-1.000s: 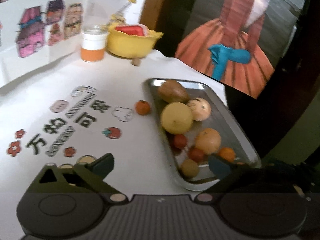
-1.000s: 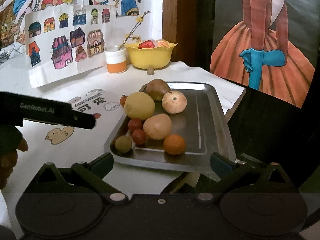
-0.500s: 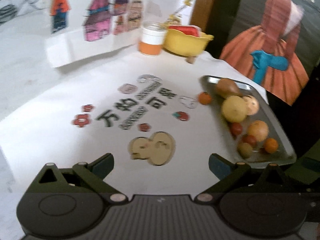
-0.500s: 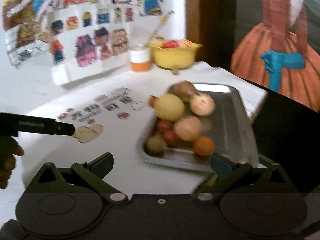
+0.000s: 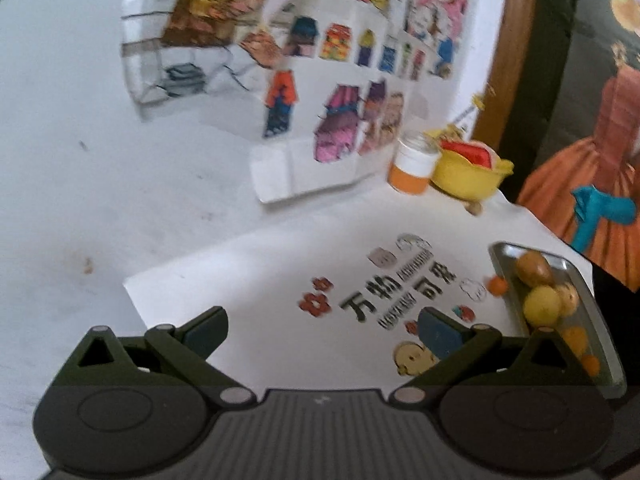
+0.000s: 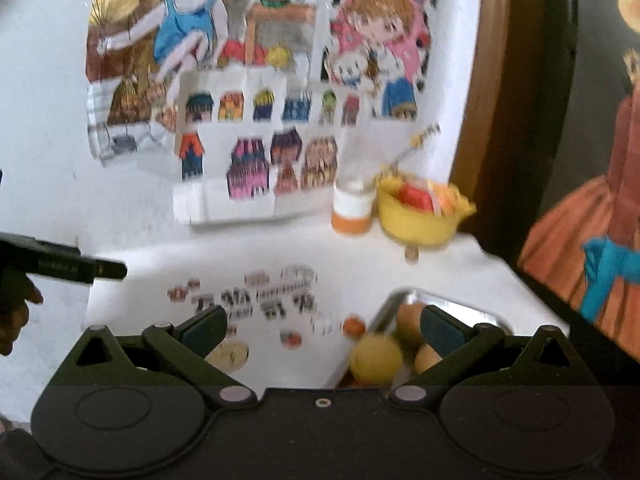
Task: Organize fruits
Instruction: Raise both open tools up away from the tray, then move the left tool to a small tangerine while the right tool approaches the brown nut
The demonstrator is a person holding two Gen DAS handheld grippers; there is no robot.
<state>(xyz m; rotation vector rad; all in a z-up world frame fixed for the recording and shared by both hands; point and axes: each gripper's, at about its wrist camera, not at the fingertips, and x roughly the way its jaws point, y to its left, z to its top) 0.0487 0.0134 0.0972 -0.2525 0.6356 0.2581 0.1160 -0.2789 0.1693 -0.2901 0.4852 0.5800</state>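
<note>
- My left hand-held gripper [image 5: 322, 330] has its jaws spread wide with nothing between them, over the white worktop [image 5: 240, 272] and its printed black lettering.
- My right hand-held gripper [image 6: 324, 326] is equally wide open and empty, at the near end of the rectangular silver metal tray [image 6: 394, 300].
- From the left wrist view, the tray [image 5: 596, 304] sits at the right edge of the worktop with the fruit piled in it: a round yellow fruit [image 5: 542, 306], a brown pear-shaped fruit [image 5: 534, 269] behind it, a pale orange fruit [image 5: 570, 299] beside them, and smaller orange ones nearer me.
- One small orange fruit [image 5: 497, 285] lies on the worktop just beside the tray's left rim.
- At the back stand a yellow plastic bowl [image 5: 466, 178] holding something red, and a white-and-orange jar [image 5: 412, 168] just beside it.
- The right wrist view is blurred; the left tool shows there as a dark bar [image 6: 64, 266] at the left edge, held in a hand [image 6: 16, 308].
</note>
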